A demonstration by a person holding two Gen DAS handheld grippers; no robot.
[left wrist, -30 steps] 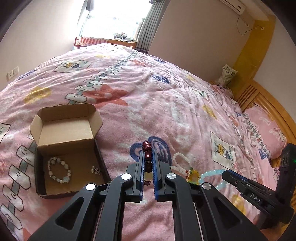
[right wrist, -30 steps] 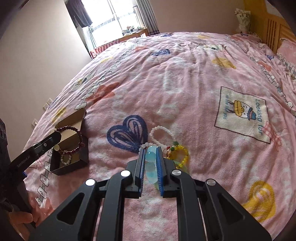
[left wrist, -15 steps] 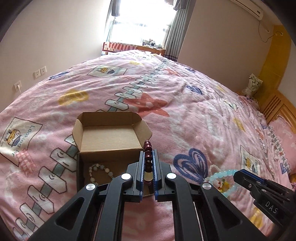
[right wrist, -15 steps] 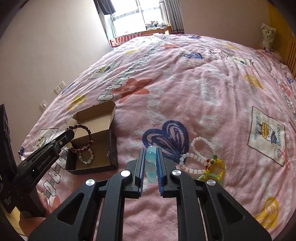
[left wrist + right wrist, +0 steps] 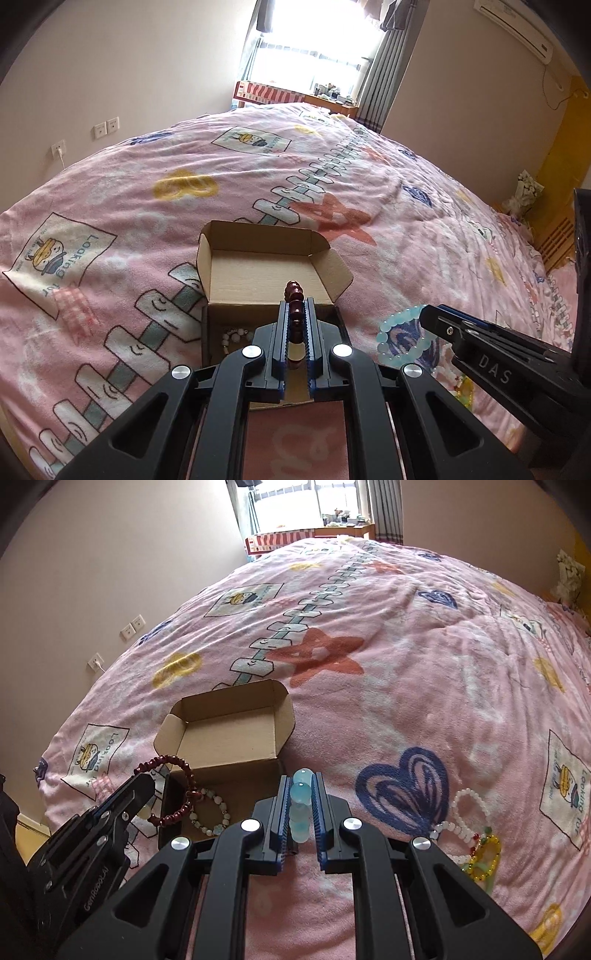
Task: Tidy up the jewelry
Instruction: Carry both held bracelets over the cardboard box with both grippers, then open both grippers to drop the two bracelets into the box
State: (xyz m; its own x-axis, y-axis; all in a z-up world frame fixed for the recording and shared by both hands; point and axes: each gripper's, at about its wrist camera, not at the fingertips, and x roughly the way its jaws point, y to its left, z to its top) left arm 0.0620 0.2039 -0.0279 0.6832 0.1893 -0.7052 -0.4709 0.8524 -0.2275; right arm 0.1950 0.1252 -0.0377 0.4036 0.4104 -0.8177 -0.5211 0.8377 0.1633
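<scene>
Right wrist view: left hand-held gripper pinches a dark red bracelet over the box; right hand-held gripper clamps blue beads, both ready for dropping in.

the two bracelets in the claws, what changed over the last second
Both were carried across the bed toward the cardboard box. The left claw brought the dark red bracelet from beside the box to above its tray. The right claw lifted the light blue bracelet off the jewelry pile and now hangs near the box. Both grips stayed shut; the white bracelet in the box stayed put.
</scene>
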